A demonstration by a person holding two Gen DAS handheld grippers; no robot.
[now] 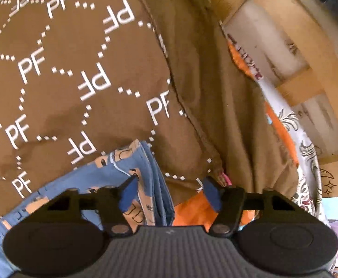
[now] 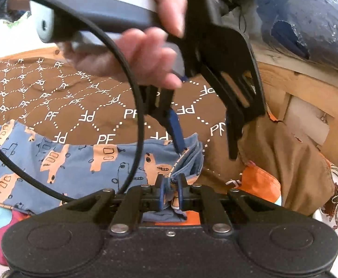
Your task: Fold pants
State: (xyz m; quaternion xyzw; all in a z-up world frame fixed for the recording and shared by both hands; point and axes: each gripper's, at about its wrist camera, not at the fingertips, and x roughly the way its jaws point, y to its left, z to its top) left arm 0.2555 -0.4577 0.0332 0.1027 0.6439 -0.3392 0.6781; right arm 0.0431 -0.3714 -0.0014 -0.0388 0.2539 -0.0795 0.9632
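Keep the right claw point(image 2: 169, 193) clamped on the pants point(image 2: 81, 162) corner, and seat the stacked hem fully between the open left claw point(image 1: 169, 192) before closing.

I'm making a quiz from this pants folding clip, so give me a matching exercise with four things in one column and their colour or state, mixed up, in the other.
Things:
1. pants
2. brown cloth
3. right gripper
4. left gripper

Colour or state:
A. jaws apart, over the folded edge
B. blue with orange truck prints
C. printed with white PF letters
D. shut on a bunch of blue fabric

Pairs: 1-B, 2-C, 3-D, 4-A
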